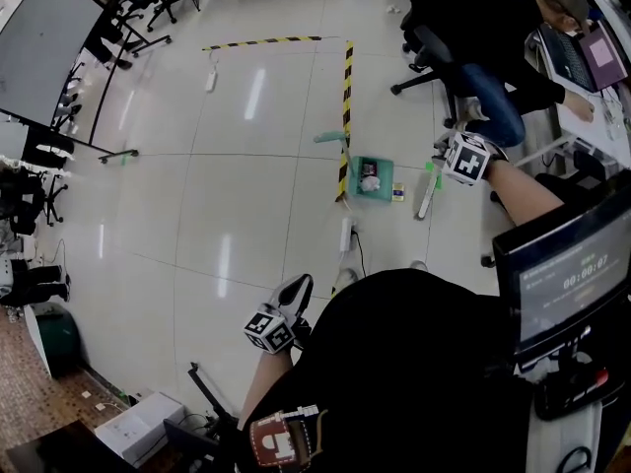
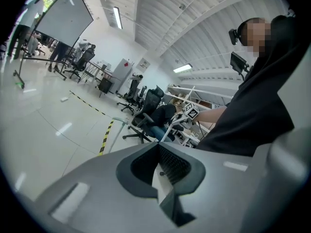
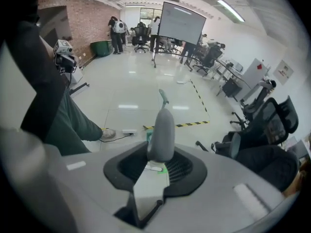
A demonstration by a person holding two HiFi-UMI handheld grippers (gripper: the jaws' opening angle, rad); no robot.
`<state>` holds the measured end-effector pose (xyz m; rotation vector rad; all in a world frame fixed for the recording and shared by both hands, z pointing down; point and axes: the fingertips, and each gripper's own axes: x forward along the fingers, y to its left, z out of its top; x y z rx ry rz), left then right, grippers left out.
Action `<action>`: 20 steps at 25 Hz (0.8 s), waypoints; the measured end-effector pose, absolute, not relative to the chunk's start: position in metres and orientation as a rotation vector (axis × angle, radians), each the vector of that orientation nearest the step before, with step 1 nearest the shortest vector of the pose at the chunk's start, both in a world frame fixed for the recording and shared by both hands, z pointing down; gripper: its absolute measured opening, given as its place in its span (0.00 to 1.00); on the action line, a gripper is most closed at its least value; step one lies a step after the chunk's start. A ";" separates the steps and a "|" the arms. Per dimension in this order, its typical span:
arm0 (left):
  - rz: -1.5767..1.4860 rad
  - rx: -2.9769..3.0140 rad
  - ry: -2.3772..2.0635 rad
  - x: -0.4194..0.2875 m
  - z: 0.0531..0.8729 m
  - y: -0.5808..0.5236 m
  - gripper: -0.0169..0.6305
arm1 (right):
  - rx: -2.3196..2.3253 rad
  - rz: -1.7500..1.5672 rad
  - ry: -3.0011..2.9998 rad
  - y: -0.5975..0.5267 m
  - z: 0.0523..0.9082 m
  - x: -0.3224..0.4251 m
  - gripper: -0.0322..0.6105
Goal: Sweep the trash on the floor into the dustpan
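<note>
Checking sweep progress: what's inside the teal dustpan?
In the head view, the dustpan holds a white crumpled piece and a small dark item, both too small to identify. Anything beneath them is covered.

The pale glossy floor [image 1: 246, 185] carries a green dustpan [image 1: 386, 173], a white brush [image 1: 426, 200] just beside it, a power strip [image 1: 346, 235] and yellow-black tape [image 1: 347, 87].
</note>
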<state>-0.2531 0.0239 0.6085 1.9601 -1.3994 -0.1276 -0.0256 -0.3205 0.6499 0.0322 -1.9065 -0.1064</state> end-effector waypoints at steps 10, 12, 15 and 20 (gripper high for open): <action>-0.167 1.845 -1.527 -0.294 0.619 0.074 0.02 | -0.110 -0.294 -2.056 -0.291 0.657 -0.165 0.20; -0.167 1.840 -1.530 -0.297 0.621 0.076 0.02 | -0.089 -0.316 -2.090 -0.294 0.648 -0.176 0.20; -0.164 1.852 -1.517 -0.294 0.624 0.073 0.02 | -0.088 -0.348 -2.077 -0.298 0.644 -0.171 0.21; -0.156 1.903 -1.472 -0.283 0.609 0.049 0.02 | -0.069 -0.317 -2.011 -0.307 0.636 -0.120 0.21</action>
